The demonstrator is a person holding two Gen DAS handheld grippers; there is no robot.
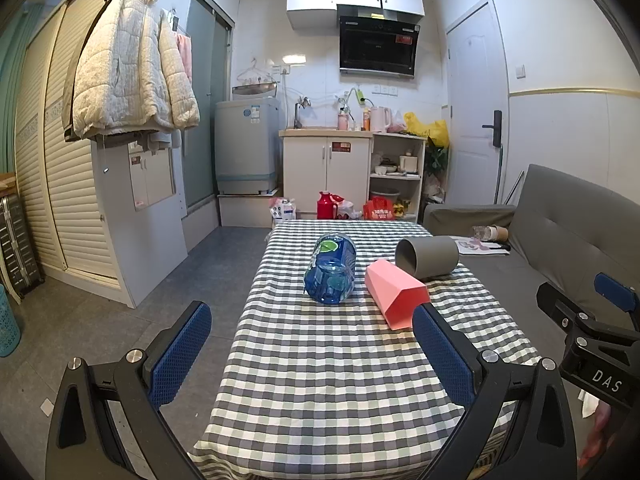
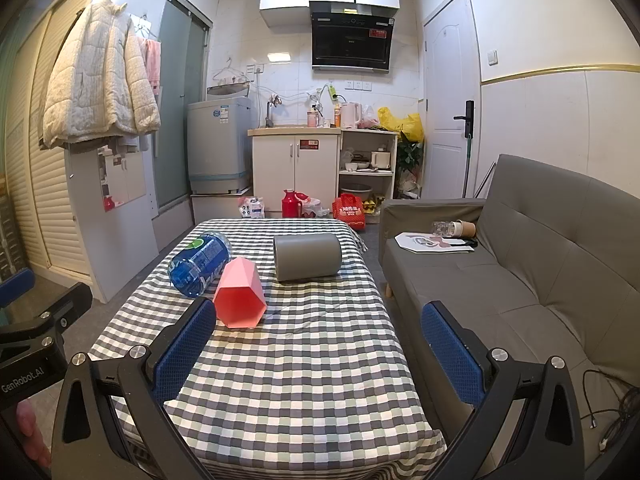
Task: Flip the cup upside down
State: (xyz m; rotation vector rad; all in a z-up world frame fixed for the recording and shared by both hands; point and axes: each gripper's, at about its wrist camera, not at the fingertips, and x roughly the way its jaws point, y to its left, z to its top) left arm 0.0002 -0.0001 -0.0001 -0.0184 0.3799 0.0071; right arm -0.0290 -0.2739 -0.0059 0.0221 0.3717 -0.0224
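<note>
Ahead of both pairs of jaws, on the checked tablecloth (image 2: pixel 304 360), three vessels lie on their sides: a blue water bottle (image 1: pixel 331 268), a pink faceted cup (image 2: pixel 240 294) and a grey cylindrical cup (image 2: pixel 307 257). The right gripper (image 2: pixel 320 344) stands with its jaws wide and nothing between them; the pink cup lies just beyond the tip of its left finger, mouth turned toward the camera, while the grey cup rests farther out along the line between the jaws. The left gripper (image 1: pixel 312 348) is likewise spread wide and empty; from it, the bottle lies ahead between the jaws and the pink cup near the tip of its right finger. Which cup the task intends cannot be told (the pink one is nearest both tools). Either cup appears to be thin, rigid plastic: light, stiff enough to bear a modest squeeze, probably smooth. The round grey wall may roll when nudged, whereas the pink cup's flat facets should seat squarely against the blue pads (image 2: pixel 184 354). A hold across two opposite facets at mid-body, jaws well clear of the open rim, would likely leave room to turn the mouth down onto the cloth.
</note>
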